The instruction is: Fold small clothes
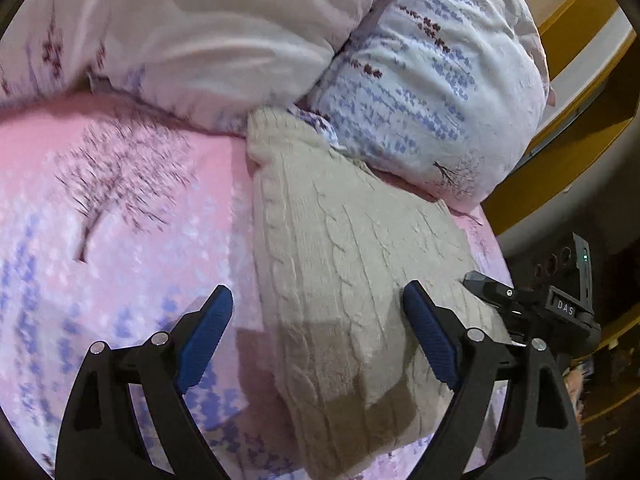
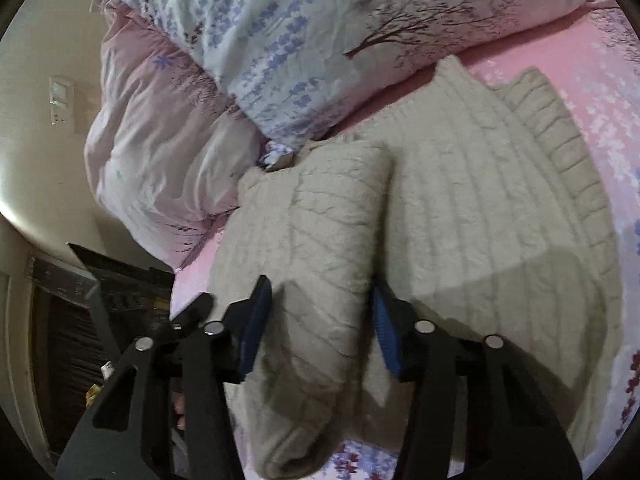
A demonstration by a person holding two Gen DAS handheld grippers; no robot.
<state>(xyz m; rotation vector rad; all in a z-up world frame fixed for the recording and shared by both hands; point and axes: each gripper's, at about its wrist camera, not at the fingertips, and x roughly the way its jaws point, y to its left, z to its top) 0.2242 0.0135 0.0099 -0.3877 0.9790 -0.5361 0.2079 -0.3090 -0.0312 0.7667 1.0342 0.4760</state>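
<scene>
Sweater point(image 2: 460, 216), a beige cable-knit, lies on the pink floral bedsheet point(image 1: 120, 240), and a folded sleeve or side panel of it sits between the blue pads point(image 2: 256, 320) of the right gripper point(image 2: 320, 320), whose jaws press against the fold from both sides, the tool angled low over the near edge of the garment. The left gripper point(image 1: 318, 320) hovers above the sweater's left edge with its jaws spread wide and holding nothing, one finger over bare sheet, the other over the knit. Beyond the sweater, floral pillows point(image 1: 432, 92) and a bunched duvet point(image 1: 208, 32) crowd its far end.
</scene>
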